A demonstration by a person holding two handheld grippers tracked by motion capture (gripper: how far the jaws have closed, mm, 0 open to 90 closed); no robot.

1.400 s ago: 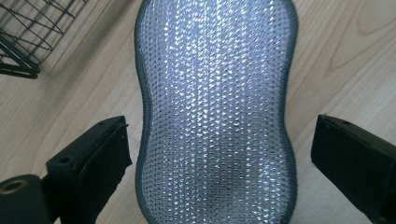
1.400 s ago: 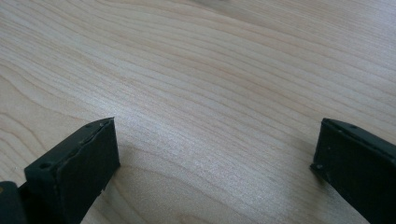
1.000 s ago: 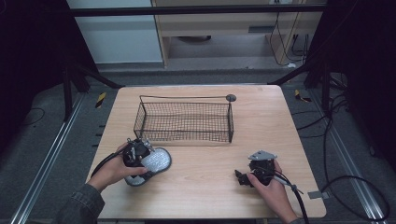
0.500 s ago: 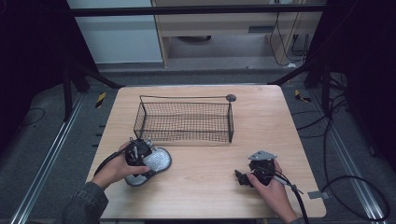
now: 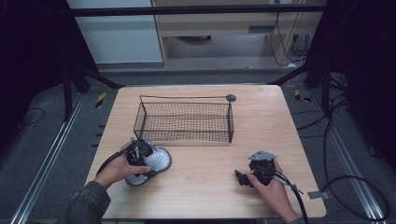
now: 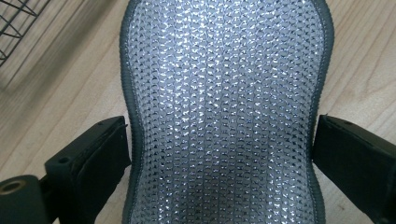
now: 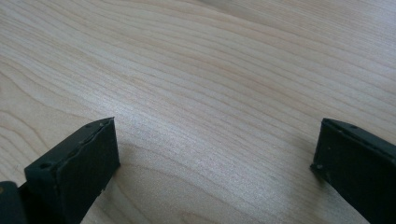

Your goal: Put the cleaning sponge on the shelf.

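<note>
So the left gripper [image 5: 140, 156] is sitting at the near left of the light wooden table [image 5: 205, 186], and its 2 black jaws are straddling the narrow waist of a flat, silvery, sparkly mesh pad with a dark grey stitched border [image 6: 224, 107]. In the left gripper view the jaws are standing spread, 1 on each side of the pad, right at its edges; the left jaw is looking like it's touching the border, but I can't tell if either is really pressing. The pad is lying flat on the wood, just near of the black wire mesh basket [image 5: 184, 120], which is sitting in the far middle of the table. A corner of that basket is peeking in at the top left of the left gripper view.

The right gripper [image 5: 243, 177] is resting at the near right of the table, well apart from the pad and the basket, with a hand wrapped around it and its cable trailing off toward the near edge. In the right gripper view its 2 jaws are gaping wide with just bare wood grain between them, so it's holding nothing.
</note>
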